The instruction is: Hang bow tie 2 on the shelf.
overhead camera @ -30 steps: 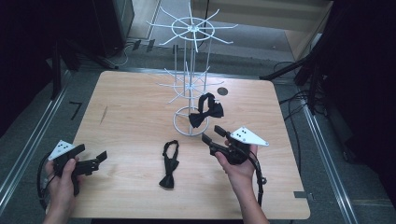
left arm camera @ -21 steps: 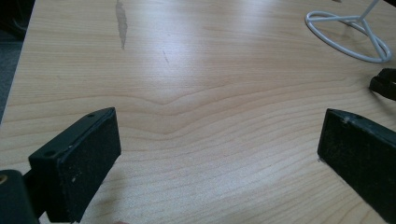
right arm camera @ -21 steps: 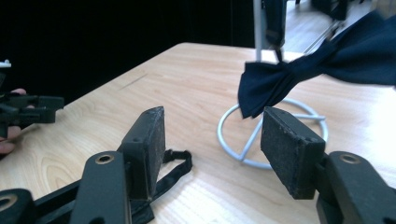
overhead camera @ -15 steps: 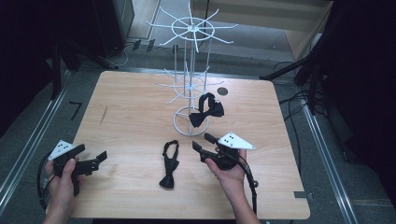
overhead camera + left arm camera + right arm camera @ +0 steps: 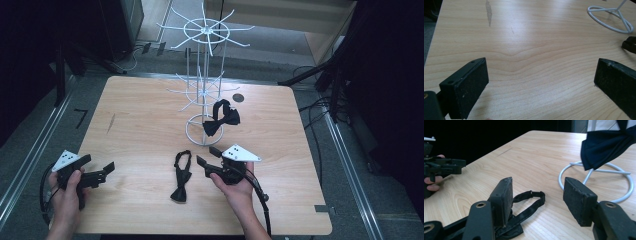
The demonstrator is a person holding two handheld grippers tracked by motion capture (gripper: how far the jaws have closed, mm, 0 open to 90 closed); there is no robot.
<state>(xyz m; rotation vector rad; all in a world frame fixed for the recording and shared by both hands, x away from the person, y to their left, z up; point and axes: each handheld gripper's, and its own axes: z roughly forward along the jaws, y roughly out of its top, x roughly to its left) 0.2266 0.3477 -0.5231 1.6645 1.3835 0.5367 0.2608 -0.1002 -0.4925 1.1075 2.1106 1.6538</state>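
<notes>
1. My left gripper sits at the tabletop's 8 o'clock corner, fingers wide apart over bare wood, holding nothing.
2. The loose bow tie lies flat at 6 o'clock, strap loop toward the stand.
3. My right gripper hovers just beside it, at the tie's 3 o'clock; fingers open, gripping nothing.
4. A white wire stand at centre carries another bow tie.

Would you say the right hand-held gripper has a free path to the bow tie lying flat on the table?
Probably yes. The right hand-held gripper is open and points at the bow tie lying close beside it, with bare table between. The stand and its hanging bow tie sit farther back, out of the way.
</notes>
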